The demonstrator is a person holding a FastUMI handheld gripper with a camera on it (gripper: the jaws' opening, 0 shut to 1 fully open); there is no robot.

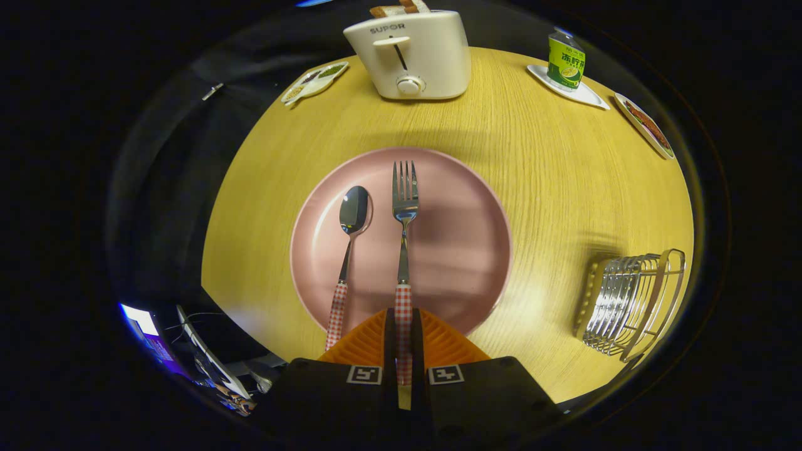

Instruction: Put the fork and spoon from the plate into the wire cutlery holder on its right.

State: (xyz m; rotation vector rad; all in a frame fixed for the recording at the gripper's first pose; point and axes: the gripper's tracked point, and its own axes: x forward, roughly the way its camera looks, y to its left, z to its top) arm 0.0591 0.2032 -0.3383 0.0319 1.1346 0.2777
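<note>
A pink plate (463, 250) lies in the middle of the round wooden table. On it rest a spoon (348, 250) and, to its right, a fork (404, 238), both with red-checked handles pointing toward me. My gripper (403, 326) is shut on the fork, both fingers pressed against its checked handle at the plate's near rim. The fork's tines still lie on the plate. The spoon sits just left of my fingers, untouched. The wire cutlery holder (630, 304) stands on the table to the right of the plate.
A white toaster (410, 56) with bread in it stands beyond the plate. A green can (566, 61) on a small white dish sits at the far right, with two small food dishes (313, 81) (648, 125) near the table's edges.
</note>
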